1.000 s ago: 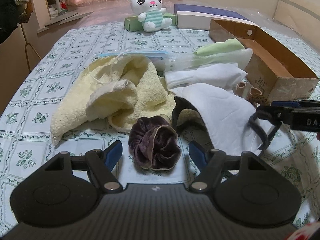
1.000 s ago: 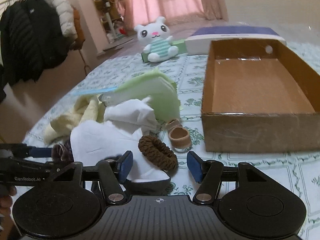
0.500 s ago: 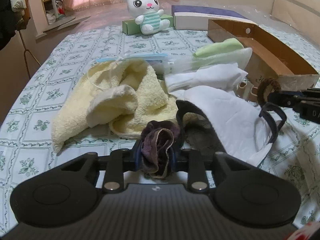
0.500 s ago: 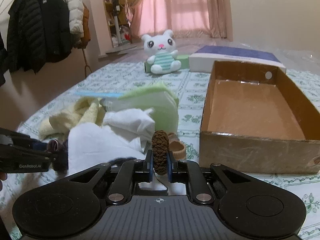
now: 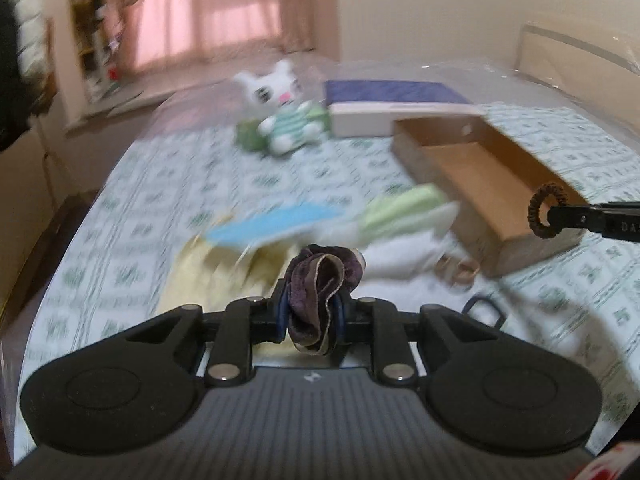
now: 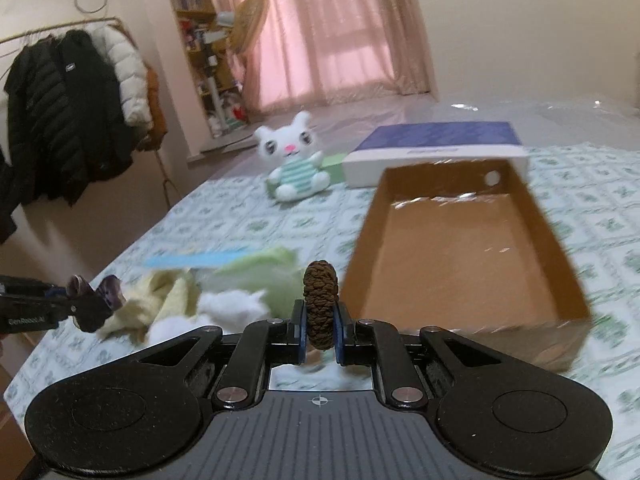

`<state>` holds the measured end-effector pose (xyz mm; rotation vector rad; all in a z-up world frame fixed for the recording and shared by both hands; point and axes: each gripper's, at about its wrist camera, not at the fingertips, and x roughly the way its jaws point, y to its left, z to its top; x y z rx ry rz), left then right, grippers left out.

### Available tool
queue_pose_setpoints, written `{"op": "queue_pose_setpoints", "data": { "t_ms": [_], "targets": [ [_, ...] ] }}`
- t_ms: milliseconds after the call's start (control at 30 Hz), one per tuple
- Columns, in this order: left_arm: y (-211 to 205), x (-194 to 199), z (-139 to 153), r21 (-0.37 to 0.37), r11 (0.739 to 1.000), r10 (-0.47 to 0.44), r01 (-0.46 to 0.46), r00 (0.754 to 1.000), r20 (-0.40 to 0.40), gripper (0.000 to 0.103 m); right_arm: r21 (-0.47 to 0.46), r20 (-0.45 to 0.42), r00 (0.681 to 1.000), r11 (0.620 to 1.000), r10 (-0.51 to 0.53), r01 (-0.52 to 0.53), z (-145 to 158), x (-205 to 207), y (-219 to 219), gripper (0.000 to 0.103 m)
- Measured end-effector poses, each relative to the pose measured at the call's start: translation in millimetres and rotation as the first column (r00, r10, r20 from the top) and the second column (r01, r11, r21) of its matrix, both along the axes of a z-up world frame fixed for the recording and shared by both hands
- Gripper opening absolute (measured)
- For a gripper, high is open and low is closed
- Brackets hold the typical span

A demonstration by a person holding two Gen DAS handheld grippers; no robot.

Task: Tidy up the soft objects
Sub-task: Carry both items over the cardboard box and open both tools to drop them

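Left claw [image 5: 311, 316] grips purple scrunchie [image 5: 320, 280]; right claw [image 6: 320, 334] grips brown hair tie [image 6: 320, 300], seemingly ring-shaped.

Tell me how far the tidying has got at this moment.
Done: nothing visible yet; the cardboard box looks empty. In hand: the left hand-held gripper is shut on a purple scrunchie, the right hand-held gripper on a brown hair tie, both lifted off the bed. Left: the yellow towel, white cloth and green cloth lie in a pile.
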<state>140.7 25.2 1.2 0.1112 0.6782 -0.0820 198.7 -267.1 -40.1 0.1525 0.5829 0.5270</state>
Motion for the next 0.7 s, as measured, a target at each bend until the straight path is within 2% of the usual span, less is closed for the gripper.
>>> {"op": "queue_pose_setpoints", "data": {
  "t_ms": [133, 267, 367, 567, 700],
  "targets": [
    [-39.9, 36.9, 12.0, -0.003, 0.995, -0.099, 0.099, 0.995, 0.026, 0.020, -0.006, 0.002, 0.999, 0.999, -0.042, 0.042, 15.3, 23.1, -31.5, 0.013],
    [-84.4, 81.9, 14.9, -0.072, 0.983, -0.171, 0.172, 0.985, 0.019, 0.020, -0.037, 0.029, 0.996, 0.996, -0.084, 0.085, 24.5, 51.3, -57.3, 0.013],
    [-117.9, 121.7, 12.1, -0.122, 0.971, -0.208, 0.206, 0.978, -0.003, 0.020, -0.001, 0.009, 0.993, 0.993, -0.119, 0.119, 26.8, 80.3, -78.5, 0.013],
    [-169.3, 207.7, -4.9, -0.160, 0.960, -0.241, 0.229, 0.969, -0.059, 0.021, -0.010, -0.018, 0.991, 0.991, -0.131, 0.131, 23.6, 148.7, -95.2, 0.013],
    [-188.3, 259.0, -19.4, -0.145, 0.969, -0.217, 0.202, 0.971, -0.097, 0.021, -0.019, -0.059, 0.989, 0.991, -0.134, 0.133, 13.6, 188.6, -101.9, 0.013]
  ]
}}
